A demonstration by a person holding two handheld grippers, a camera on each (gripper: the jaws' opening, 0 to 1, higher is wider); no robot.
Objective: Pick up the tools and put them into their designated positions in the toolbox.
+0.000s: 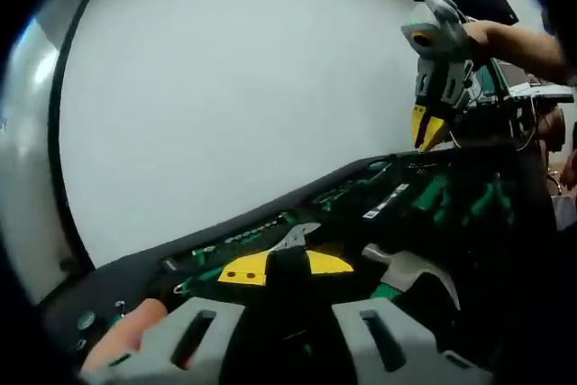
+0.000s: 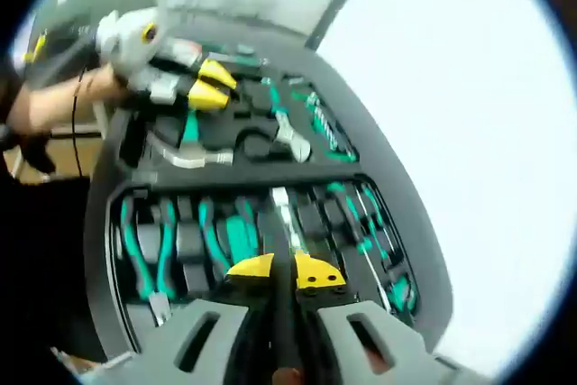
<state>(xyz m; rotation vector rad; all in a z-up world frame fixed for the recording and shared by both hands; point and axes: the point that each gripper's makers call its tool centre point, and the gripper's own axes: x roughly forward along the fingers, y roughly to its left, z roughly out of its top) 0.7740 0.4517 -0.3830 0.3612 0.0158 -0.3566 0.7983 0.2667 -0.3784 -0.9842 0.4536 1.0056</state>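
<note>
In the left gripper view, nearest the lens, the left tool (image 1: 287, 268) rises from the bottom edge with its yellow-tipped jaws pressed together on a thin dark object too dim to name, just over the toolbox (image 1: 135, 281). Just beyond the tips an adjustable wrench (image 1: 297, 237) lies in its slot, and a hammer (image 1: 410, 270) head shows to the right, its handle cut off. The toolbox is dark and its far slots blur; it lies on a white desk (image 1: 225, 96). The right tool (image 1: 429, 128) hangs at upper right, tips pointing down, jaws together. In the right gripper view, the right tool (image 2: 284, 270) has its yellow tips nearly closed over a thin dark shaft. Green-handled pliers (image 2: 149, 254) and screwdrivers (image 2: 365, 223) lie with their long axes running away from the camera. The left tool (image 2: 212, 86) sits at upper left above the hammer (image 2: 185, 155), held by a hand (image 2: 68, 101).
</note>
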